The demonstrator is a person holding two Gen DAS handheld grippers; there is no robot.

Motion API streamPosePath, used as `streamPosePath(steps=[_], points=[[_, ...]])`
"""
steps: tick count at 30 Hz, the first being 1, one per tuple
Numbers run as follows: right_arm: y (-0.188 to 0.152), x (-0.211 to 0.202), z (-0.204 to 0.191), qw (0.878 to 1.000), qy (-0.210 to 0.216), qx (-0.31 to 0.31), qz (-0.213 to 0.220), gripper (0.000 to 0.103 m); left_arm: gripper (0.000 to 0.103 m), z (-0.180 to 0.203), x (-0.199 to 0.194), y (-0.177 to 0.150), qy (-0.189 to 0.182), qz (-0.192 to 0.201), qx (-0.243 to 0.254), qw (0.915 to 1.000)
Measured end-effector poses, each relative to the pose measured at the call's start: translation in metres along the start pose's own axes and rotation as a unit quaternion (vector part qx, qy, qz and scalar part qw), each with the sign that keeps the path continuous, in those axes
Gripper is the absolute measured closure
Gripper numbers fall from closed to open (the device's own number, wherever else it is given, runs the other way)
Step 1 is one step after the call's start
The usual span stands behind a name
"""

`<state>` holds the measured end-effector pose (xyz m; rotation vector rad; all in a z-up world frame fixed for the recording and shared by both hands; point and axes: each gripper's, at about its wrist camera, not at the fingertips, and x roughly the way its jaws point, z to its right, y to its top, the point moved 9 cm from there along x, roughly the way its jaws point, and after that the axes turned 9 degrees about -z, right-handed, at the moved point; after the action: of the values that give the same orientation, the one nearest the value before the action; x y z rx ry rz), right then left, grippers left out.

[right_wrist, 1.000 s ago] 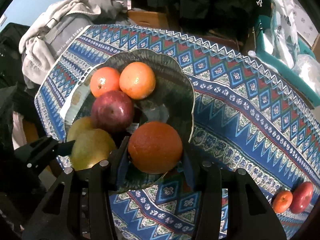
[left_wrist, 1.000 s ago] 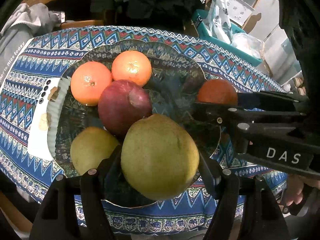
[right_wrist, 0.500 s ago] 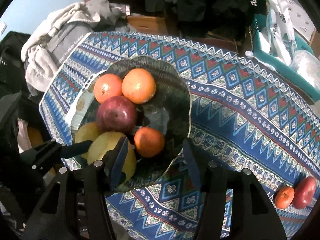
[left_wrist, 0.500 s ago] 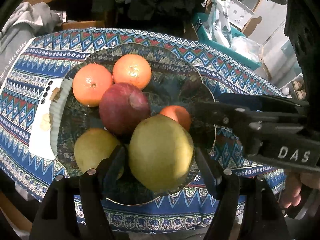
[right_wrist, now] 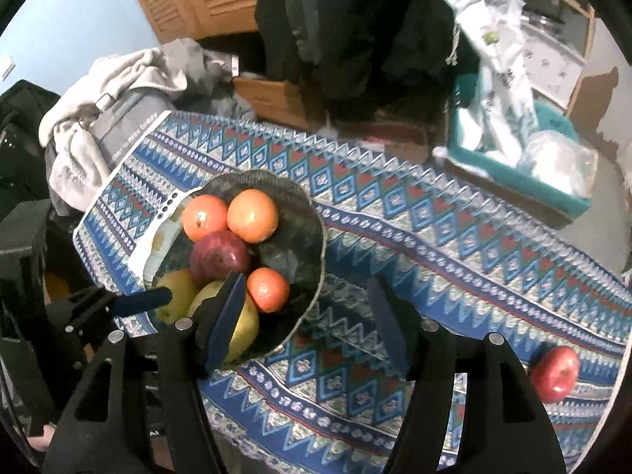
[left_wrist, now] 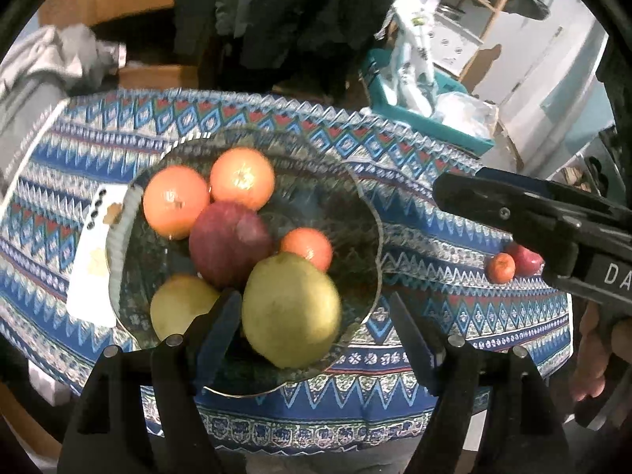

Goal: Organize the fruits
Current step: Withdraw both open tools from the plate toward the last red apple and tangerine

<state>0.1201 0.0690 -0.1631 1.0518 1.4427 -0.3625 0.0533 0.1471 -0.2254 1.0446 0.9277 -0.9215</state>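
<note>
Fruit waits: both the left gripper (left_wrist: 316,324) and right gripper (right_wrist: 308,316) gape wide, holding nothing. Reach slowly for the red apple (right_wrist: 555,369), then squeeze gently.

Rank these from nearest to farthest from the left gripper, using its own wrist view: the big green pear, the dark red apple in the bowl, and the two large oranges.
1. Big green pear: between the left gripper fingers, front of the bowl.
2. Dark red apple: mid-bowl, behind the pear.
3. Two large oranges: back left, too close to rank apart.
</note>
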Motion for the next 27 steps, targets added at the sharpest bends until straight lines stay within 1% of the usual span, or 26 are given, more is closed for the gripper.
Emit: streamPosePath(steps=[3, 4, 10, 12, 14, 16, 20, 27], points=[[-0.005, -0.014, 0.008, 1.000, -0.010, 0.003, 0.009, 0.036, 0.022, 0.012, -0.010, 0.003, 0.001, 0.011, 0.017, 0.9998], [-0.007, -0.019, 0.012, 1.000, -0.014, 0.005, 0.012, 0.034, 0.022, 0.017, -0.014, 0.004, 0.002, 0.014, 0.024, 0.9996], [-0.019, -0.049, 0.033, 0.999, -0.041, 0.012, 0.033, 0.033, 0.022, 0.040, -0.033, 0.008, 0.008, 0.035, 0.055, 0.9978], [-0.023, -0.060, 0.039, 0.998, -0.046, 0.019, 0.041, 0.033, 0.020, 0.048, -0.038, 0.008, 0.010, 0.040, 0.066, 0.9970], [-0.027, -0.069, 0.047, 0.997, -0.053, 0.025, 0.047, 0.031, 0.018, 0.057, -0.043, 0.008, 0.013, 0.046, 0.077, 0.9959], [-0.032, -0.079, 0.056, 0.996, -0.062, 0.030, 0.053, 0.030, 0.018, 0.065, -0.047, 0.009, 0.016, 0.053, 0.087, 0.9947], [-0.041, -0.095, 0.071, 0.994, -0.079, 0.038, 0.063, 0.029, 0.018, 0.082, -0.052, 0.007, 0.021, 0.059, 0.109, 0.9921], [-0.059, -0.119, 0.097, 0.991, -0.090, 0.060, 0.077, 0.026, 0.018, 0.110, -0.062, 0.005, 0.023, 0.068, 0.135, 0.9882]])
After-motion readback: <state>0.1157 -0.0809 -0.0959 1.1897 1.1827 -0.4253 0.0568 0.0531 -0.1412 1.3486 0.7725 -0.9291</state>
